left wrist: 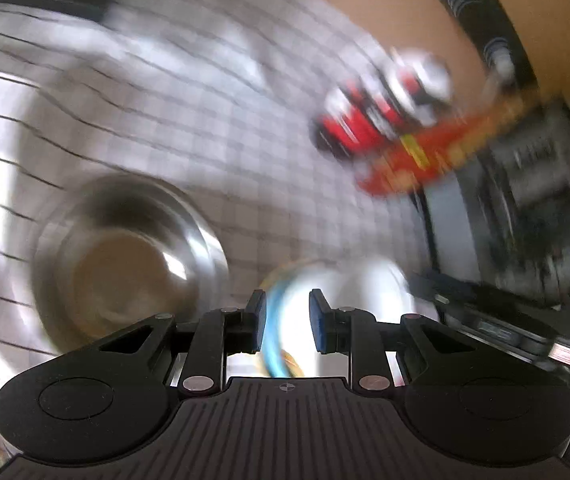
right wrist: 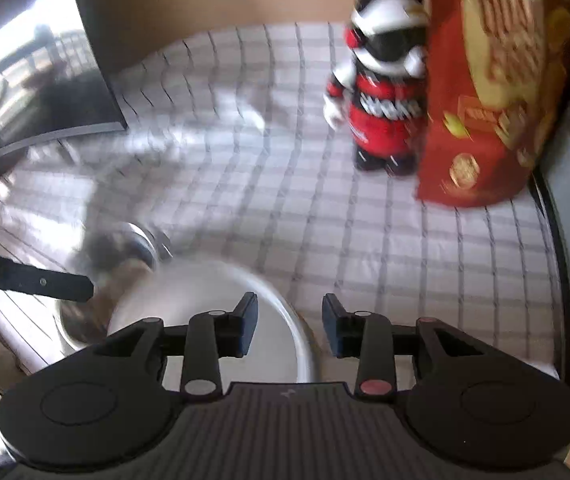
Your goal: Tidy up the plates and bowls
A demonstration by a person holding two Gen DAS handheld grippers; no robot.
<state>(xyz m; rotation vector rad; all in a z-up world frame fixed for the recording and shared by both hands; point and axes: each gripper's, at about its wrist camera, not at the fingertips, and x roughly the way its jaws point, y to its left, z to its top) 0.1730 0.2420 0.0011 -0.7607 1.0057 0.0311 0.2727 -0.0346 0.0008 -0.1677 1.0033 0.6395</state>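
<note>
Your white bowl [right wrist: 221,300] with light-blue rim sits beside a silver steel bowl [left wrist: 125,260] on white, grey-checked cloth [right wrist: 285,220]; behind, a red-and-black-clad panda figure [right wrist: 381,92] and red-and-gold bag [right wrist: 485,100].

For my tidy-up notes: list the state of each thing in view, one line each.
Left gripper: a blue-rimmed dish between its pads, contact unclear.
Right gripper: open, astride the white plate's rim, nothing gripped.
Steel bowl: upright, empty.
Panda toy: standing.
Red snack bag: upright.
</note>
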